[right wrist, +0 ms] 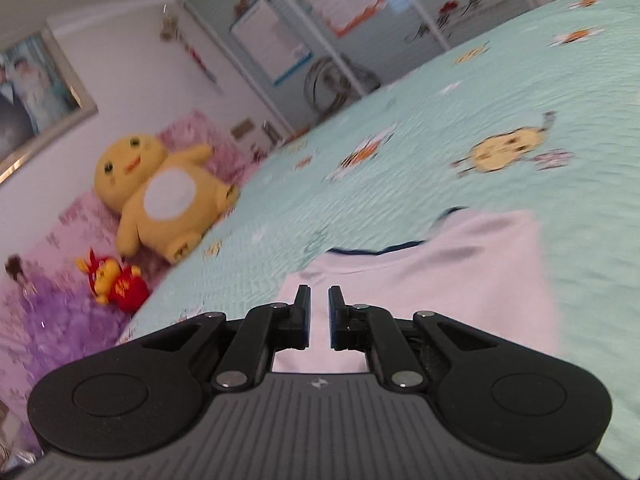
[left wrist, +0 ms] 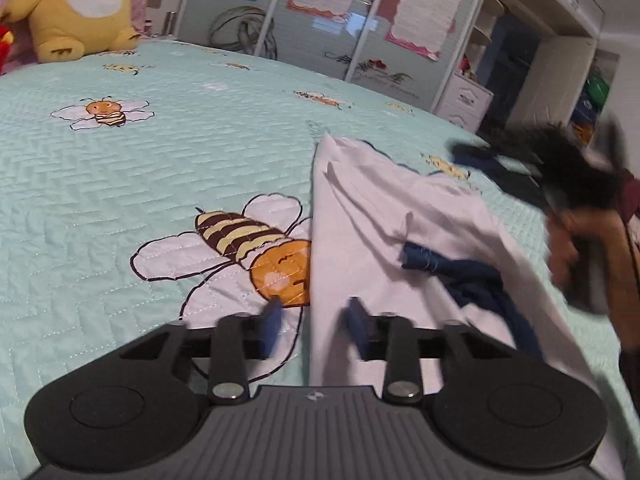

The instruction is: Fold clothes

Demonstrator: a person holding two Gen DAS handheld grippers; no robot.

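A pale lilac-white garment [left wrist: 380, 216] with dark navy trim is lying crumpled on the bed, on a mint quilted bedspread [left wrist: 160, 168] printed with bees and flowers. In the left wrist view the left tongs [left wrist: 314, 322] are hovering low over the near left edge of the garment; their blue-padded fingers [left wrist: 273, 320] are standing a little apart, one over the large bee print and the other over the pale cloth, and nothing is being pinched between them. A bunch of navy fabric [left wrist: 480, 284] is showing in the folds to the right of them. At the right edge of that view a hand [left wrist: 576, 248], blurred, is gripping the dark body of the other tool above the garment's far side. In the right wrist view the right tongs [right wrist: 319, 312] are sitting above the garment [right wrist: 440, 280], their fingers [right wrist: 302, 312] drawn nearly together with a narrow gap between them; no cloth is being held there, and the fabric is lying below and beyond the tips. The garment's navy-edged border [right wrist: 384, 250] is running across just ahead of them. A yellow plush toy [right wrist: 160, 196] is leaning at the head of the bed beside a small red-and-yellow plush [right wrist: 116, 280], both on pink and purple bedding [right wrist: 60, 320]. Sliding cabinet doors [left wrist: 340, 12] with posters are standing behind the bed.
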